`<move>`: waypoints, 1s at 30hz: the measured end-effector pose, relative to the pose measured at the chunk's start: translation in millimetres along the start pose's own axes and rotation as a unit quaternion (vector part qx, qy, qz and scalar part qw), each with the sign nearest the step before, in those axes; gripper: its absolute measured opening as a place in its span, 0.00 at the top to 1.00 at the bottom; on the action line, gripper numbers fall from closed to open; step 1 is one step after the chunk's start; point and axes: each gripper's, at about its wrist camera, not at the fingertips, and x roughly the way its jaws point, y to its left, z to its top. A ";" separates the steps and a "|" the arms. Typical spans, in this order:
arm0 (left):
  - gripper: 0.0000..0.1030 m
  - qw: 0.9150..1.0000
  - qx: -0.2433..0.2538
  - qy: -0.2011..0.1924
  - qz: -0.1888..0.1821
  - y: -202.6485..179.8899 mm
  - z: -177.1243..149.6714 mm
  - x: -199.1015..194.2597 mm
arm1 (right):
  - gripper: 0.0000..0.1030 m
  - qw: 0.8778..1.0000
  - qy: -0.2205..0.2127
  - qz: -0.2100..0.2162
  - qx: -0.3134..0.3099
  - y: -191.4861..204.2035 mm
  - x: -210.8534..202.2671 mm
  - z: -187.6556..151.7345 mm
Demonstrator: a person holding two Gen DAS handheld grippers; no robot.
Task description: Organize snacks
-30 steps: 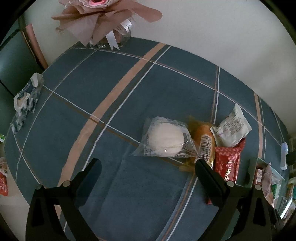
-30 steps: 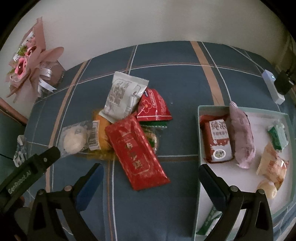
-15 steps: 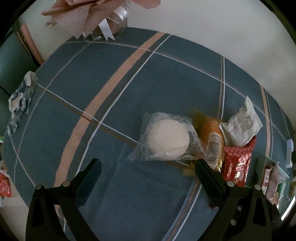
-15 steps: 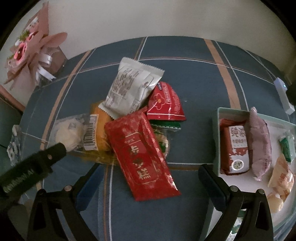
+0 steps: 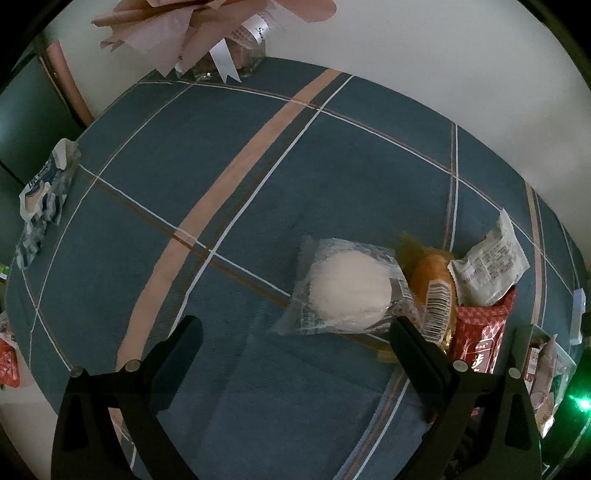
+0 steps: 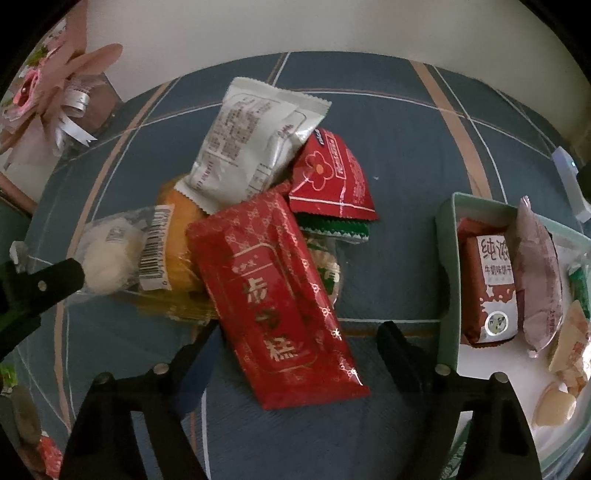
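A pile of snacks lies on the blue checked tablecloth. Its long red packet [image 6: 277,291] lies on top, lower end between the jaws of my right gripper [image 6: 295,343]. Those jaws are closing, with a gap still on each side of the packet. Behind it are a grey-white packet [image 6: 251,140], a small red flower packet [image 6: 328,177], an orange bread [image 6: 177,236] and a white bun in clear wrap [image 5: 349,291]. My left gripper [image 5: 293,332] hangs open just in front of the bun, nothing between its fingers. One left finger [image 6: 48,284] shows beside the bun.
A pale green tray [image 6: 448,258] at the right holds several packets, among them a brown biscuit pack [image 6: 491,280] and a purple one [image 6: 535,273]. A pink bouquet [image 5: 207,29] stands by the wall. A blue-white packet [image 5: 44,199] lies at the table's left edge.
My right gripper has come down over the long red packet and its jaws have narrowed. The left gripper has crept a little closer to the white bun.
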 end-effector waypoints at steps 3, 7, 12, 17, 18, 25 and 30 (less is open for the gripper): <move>0.02 1.000 0.001 -0.001 0.000 -0.3 0.1 -0.4 | 0.25 1.000 -0.002 0.007 0.001 -4.8 0.4 -0.9; 0.02 1.000 0.000 -0.004 0.000 -0.1 -0.2 -2.6 | 0.38 1.000 -0.008 0.021 0.001 -3.8 -1.9 -2.6; 0.02 1.000 0.001 -0.005 0.000 -1.8 -1.1 -4.1 | 0.46 1.000 -0.011 0.028 0.007 -11.4 -3.9 -4.4; 0.02 1.000 0.000 -0.004 -0.001 -2.5 -0.5 -4.1 | 0.47 1.000 -0.010 0.028 0.008 -9.3 -7.4 -1.8; 0.02 1.000 -0.001 -0.005 -0.001 -2.0 -0.2 -4.5 | 0.47 1.000 -0.010 0.028 0.008 -9.6 -7.5 -1.8; 0.02 1.000 -0.007 -0.008 -0.002 0.4 1.1 -7.1 | 0.49 0.999 -0.014 0.037 0.011 -5.3 -15.3 2.2; 0.02 1.000 -0.010 -0.011 -0.003 1.8 3.3 -8.0 | 0.51 0.999 -0.019 0.046 0.016 -6.1 -24.6 4.4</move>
